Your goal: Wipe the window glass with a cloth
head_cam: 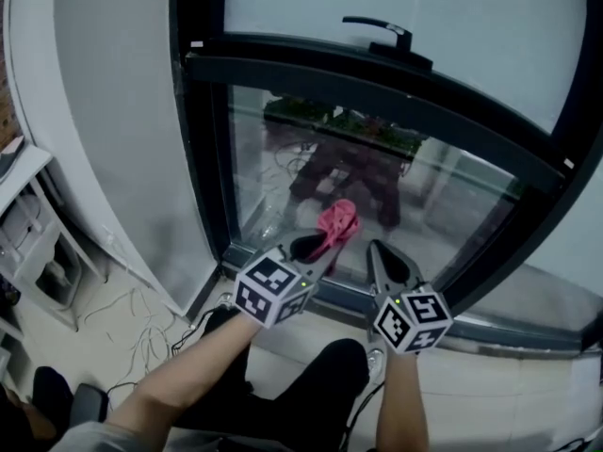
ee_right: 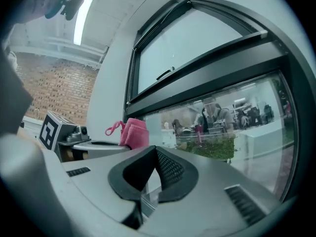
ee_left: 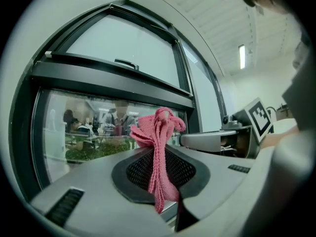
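A crumpled pink cloth (head_cam: 337,226) sticks up from my left gripper (head_cam: 320,250), which is shut on it just in front of the lower pane of window glass (head_cam: 462,205). In the left gripper view the cloth (ee_left: 159,132) hangs pinched between the jaws of the left gripper (ee_left: 160,149), with its bunched top near the glass (ee_left: 84,127). My right gripper (head_cam: 377,249) is beside it on the right, shut and holding nothing. The right gripper (ee_right: 155,151) points at the same pane (ee_right: 227,127), and the cloth (ee_right: 132,132) shows at its left.
A black frame bar (head_cam: 377,102) separates the lower pane from a frosted upper pane with a black handle (head_cam: 382,31). A white wall (head_cam: 113,111) flanks the window on the left. A white shelf (head_cam: 33,243) and loose cables (head_cam: 141,332) lie at lower left.
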`<state>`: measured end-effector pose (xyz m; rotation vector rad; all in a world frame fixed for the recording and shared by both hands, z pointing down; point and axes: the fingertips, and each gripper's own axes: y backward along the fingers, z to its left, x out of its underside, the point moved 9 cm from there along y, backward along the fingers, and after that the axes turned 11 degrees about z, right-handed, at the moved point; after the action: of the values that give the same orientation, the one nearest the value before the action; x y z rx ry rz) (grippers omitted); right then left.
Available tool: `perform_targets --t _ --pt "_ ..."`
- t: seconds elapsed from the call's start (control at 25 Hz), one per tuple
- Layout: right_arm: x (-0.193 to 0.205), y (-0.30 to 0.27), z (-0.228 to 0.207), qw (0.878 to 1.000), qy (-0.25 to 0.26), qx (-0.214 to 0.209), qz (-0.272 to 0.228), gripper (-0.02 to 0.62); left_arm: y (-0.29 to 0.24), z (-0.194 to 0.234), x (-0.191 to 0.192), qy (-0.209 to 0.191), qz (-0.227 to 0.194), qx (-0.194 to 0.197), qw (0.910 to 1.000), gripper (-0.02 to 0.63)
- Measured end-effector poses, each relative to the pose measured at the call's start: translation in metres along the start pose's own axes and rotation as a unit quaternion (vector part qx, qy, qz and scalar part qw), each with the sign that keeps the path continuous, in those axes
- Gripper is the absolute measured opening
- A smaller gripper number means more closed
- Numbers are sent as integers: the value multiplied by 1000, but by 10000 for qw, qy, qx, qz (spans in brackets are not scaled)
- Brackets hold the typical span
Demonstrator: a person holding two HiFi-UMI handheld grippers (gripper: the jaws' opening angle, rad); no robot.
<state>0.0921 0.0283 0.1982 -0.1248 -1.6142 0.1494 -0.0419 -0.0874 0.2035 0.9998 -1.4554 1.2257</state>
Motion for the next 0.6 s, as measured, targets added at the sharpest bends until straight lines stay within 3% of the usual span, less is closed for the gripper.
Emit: perform_targets --t 0.6 --pt "-5 5 -2 9998 -62 -107 -152 0 -4 -6 15 120 73 -10 9999 44"
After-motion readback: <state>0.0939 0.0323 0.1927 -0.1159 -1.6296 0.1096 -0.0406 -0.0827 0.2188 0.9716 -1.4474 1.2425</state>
